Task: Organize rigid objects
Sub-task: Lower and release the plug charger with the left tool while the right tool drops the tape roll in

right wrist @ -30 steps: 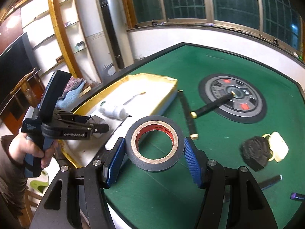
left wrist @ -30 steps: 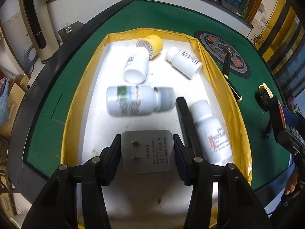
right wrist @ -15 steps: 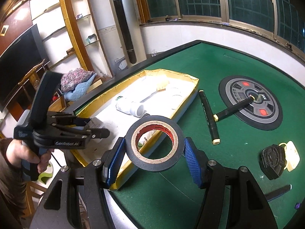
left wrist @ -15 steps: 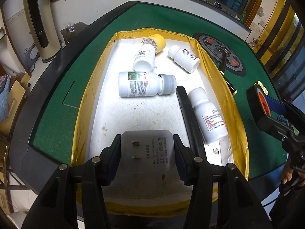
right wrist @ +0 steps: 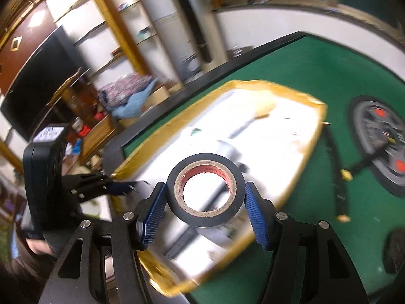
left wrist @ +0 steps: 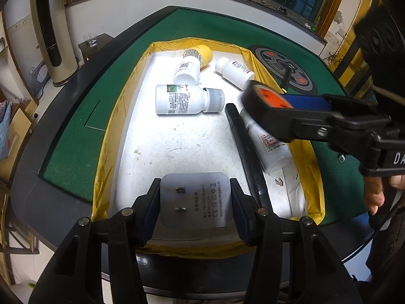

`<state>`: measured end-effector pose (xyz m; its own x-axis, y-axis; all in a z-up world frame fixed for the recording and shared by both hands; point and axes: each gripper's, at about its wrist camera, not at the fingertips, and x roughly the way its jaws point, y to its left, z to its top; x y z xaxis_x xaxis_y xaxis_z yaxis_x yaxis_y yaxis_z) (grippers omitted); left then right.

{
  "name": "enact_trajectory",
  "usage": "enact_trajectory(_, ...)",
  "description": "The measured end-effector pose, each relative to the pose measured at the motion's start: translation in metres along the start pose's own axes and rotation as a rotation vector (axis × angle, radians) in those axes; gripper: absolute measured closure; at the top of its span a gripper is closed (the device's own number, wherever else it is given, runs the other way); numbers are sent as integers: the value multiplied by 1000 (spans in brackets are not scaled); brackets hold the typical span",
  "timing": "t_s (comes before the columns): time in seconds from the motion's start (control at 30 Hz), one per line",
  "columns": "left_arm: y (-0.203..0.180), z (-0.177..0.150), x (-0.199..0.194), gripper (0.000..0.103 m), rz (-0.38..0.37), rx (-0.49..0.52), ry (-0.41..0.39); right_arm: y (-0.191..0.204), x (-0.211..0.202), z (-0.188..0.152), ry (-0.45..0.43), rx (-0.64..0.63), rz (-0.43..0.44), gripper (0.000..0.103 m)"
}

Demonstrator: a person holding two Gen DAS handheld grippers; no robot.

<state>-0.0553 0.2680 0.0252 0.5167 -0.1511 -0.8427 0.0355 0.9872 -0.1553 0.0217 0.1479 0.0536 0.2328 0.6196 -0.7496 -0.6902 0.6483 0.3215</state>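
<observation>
My left gripper (left wrist: pixel 193 200) is shut on a white power adapter (left wrist: pixel 195 198), held over the near end of a yellow-rimmed tray (left wrist: pixel 124 106). On the tray's white floor lie several white pill bottles, among them a large one (left wrist: pixel 182 99), plus a yellow-capped bottle (left wrist: pixel 200 53) and a black marker (left wrist: pixel 243 141). My right gripper (right wrist: pixel 206 200) is shut on a roll of black tape (right wrist: pixel 206 190) and hangs over the tray (right wrist: pixel 253 86). In the left wrist view the right gripper (left wrist: pixel 303 116) comes in from the right above the tray with the tape roll (left wrist: pixel 263 101).
The tray rests on a green felt table (left wrist: pixel 76 136) with a black edge. A round grey weight plate (right wrist: pixel 379 136) and two black pens (right wrist: pixel 336 177) lie to the tray's right. A person's hand (left wrist: pixel 377 192) holds the right gripper. Shelves and a tower fan (left wrist: pixel 48 25) stand beyond.
The right gripper has swung left with the tape, from over the green felt to above the tray. The left gripper has drawn back toward the tray's near end with the adapter.
</observation>
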Motion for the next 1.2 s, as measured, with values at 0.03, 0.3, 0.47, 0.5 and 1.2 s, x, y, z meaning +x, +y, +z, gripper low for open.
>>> enact_trajectory(0.03, 0, 0, 0, 53, 6, 1, -2, 3, 7, 4, 18, -3, 19, 46)
enact_trajectory(0.3, -1, -2, 1, 53, 15, 3, -8, 11, 69, 21, 146, -17, -1, 46)
enact_trajectory(0.47, 0, -2, 0, 53, 23, -18, -28, 4, 77, 33, 130, -41, -134, 46)
enact_trajectory(0.5, 1, -1, 0, 53, 29, -25, -35, 2, 77, 34, 131, -36, -146, 46)
enact_trajectory(1.2, -3, -2, 8, 52, 138, -7, -29, -1, 85, 38, 215, -52, -205, 46)
